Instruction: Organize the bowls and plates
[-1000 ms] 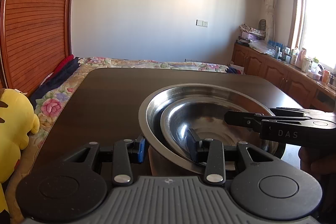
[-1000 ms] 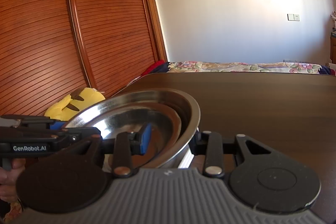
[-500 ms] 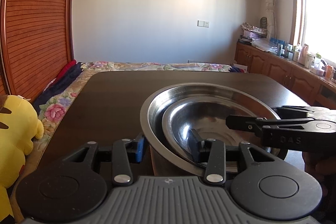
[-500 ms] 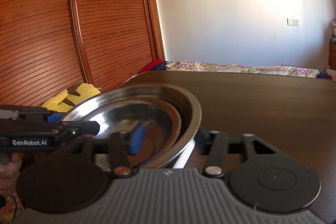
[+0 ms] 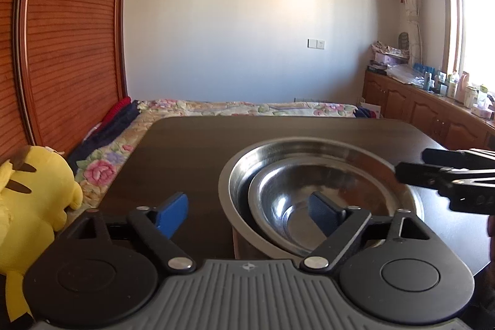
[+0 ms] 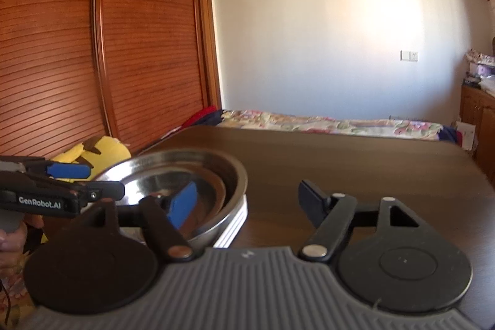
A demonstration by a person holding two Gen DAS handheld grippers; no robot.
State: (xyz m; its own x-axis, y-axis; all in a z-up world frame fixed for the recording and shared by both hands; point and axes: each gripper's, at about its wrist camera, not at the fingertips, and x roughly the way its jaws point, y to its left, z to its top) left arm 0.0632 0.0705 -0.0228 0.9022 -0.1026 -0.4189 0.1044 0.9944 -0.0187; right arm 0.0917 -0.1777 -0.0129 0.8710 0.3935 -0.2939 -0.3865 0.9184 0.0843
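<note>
A large steel bowl [image 5: 309, 150] stands on the dark table [image 5: 191, 150] with a smaller steel bowl [image 5: 287, 200] nested inside it. In the right wrist view the large bowl [image 6: 229, 175] rests on a white ridged stack [image 6: 233, 225], perhaps plates. My left gripper [image 5: 247, 212] is open and straddles the bowls' near rim, one finger inside and the blue pad outside, neither pressing. My right gripper [image 6: 247, 206] is open too, with its blue pad inside the bowls' right rim and the other finger outside. Each gripper shows in the other's view: the right gripper [image 5: 448, 178], the left gripper [image 6: 62, 184].
A yellow plush toy [image 5: 27, 200] lies off the table's left edge on a floral bedcover [image 5: 102, 169]. A wooden wardrobe [image 6: 77, 51] rises at the left. Cabinets with bottles [image 5: 433, 107] line the right wall. Bare table top stretches beyond and right of the bowls.
Both grippers were shut on the bowls' rim; both have now opened wide and let go. The nested bowls sit slightly lower and level.
</note>
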